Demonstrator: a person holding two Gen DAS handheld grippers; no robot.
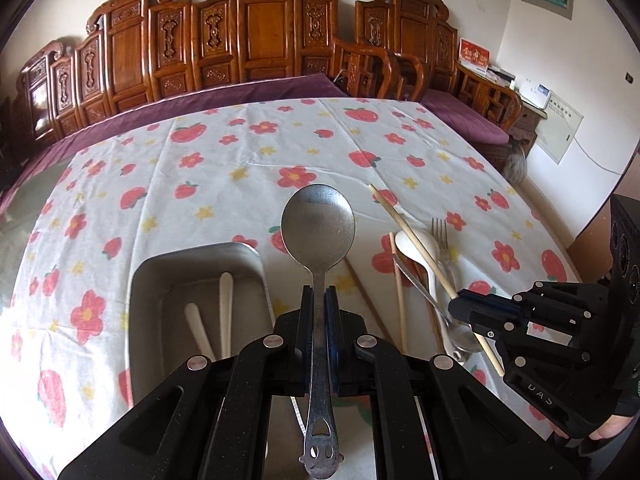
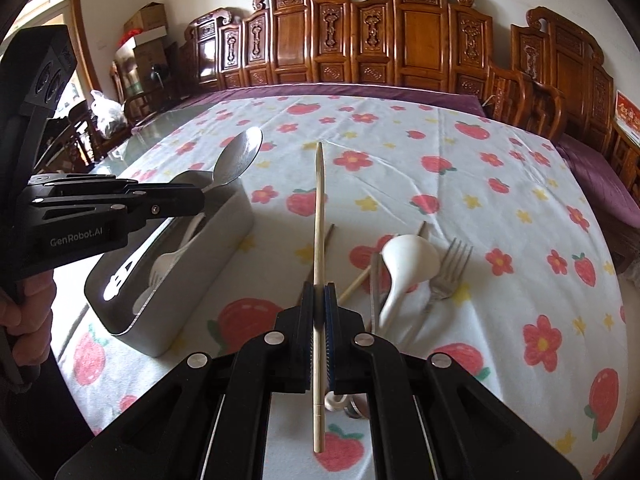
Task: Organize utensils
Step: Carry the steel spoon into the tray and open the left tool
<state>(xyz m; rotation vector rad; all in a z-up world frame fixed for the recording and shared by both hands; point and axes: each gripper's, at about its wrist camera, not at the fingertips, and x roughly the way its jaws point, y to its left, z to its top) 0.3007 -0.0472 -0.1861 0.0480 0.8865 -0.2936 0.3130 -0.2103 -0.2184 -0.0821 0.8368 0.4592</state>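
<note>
Floral tablecloth (image 1: 240, 152); hand-held grippers apparently clamp spoon (image 1: 318, 224), chopstick (image 2: 319, 216).

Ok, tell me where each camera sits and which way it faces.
Left wrist: on the left gripper, facing forward over the floral table toward the carved bench; its jaws clamp a metal spoon beside the grey bin; the right gripper shows at right.
Right wrist: on the right gripper, same heading; its jaws clamp a chopstick; the left gripper and a hand show at left.
Shared: bin, white spoon, fork, both held utensils.
</note>
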